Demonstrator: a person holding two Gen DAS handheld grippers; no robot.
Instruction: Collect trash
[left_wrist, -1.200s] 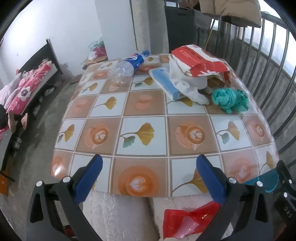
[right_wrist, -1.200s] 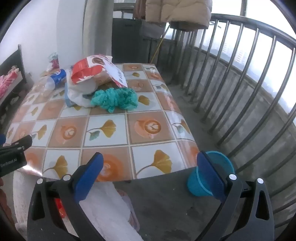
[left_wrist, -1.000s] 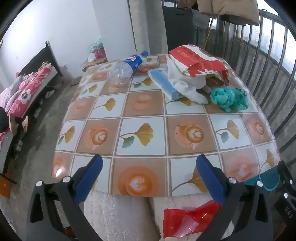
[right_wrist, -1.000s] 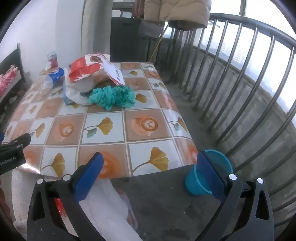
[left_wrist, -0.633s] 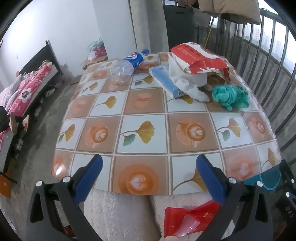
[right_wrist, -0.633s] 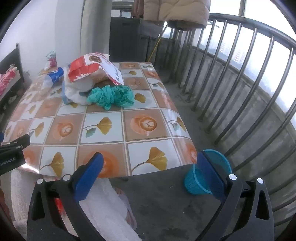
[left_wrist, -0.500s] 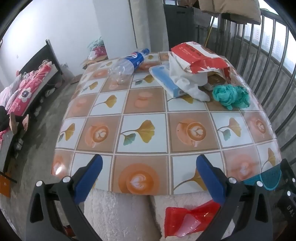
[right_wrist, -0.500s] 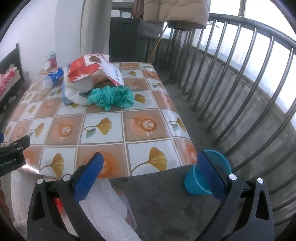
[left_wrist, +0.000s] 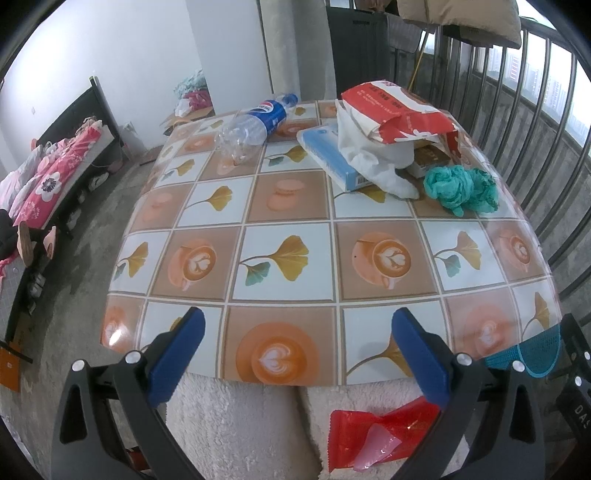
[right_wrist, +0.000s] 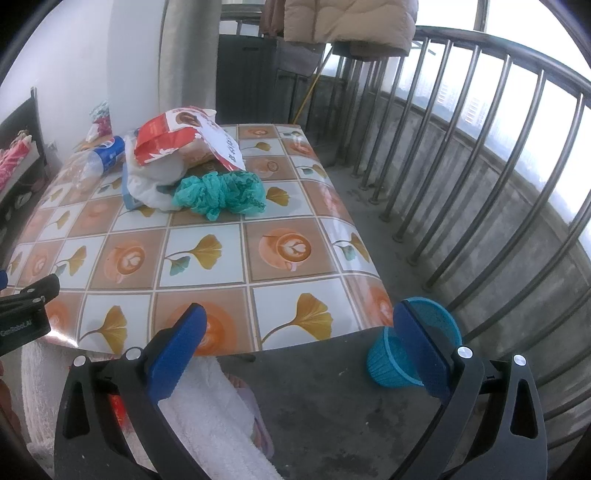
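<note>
Trash lies at the far side of the patterned table: an empty Pepsi bottle, a red and white bag over a white plastic bag, a blue tissue pack and a crumpled teal bag. A red wrapper rests on a white fleecy lap below the near edge. A small blue basket stands on the floor at the table's right corner. My left gripper is open over the near edge. My right gripper is open, also at the near edge.
A metal railing runs along the right side. A dark cabinet and a pillar stand behind the table. A bed with pink bedding is at the left. Concrete floor lies between table and railing.
Both views have shifted only slightly; the table and trash sit a little lower and nearer in frame. Both grippers stay open and empty.
</note>
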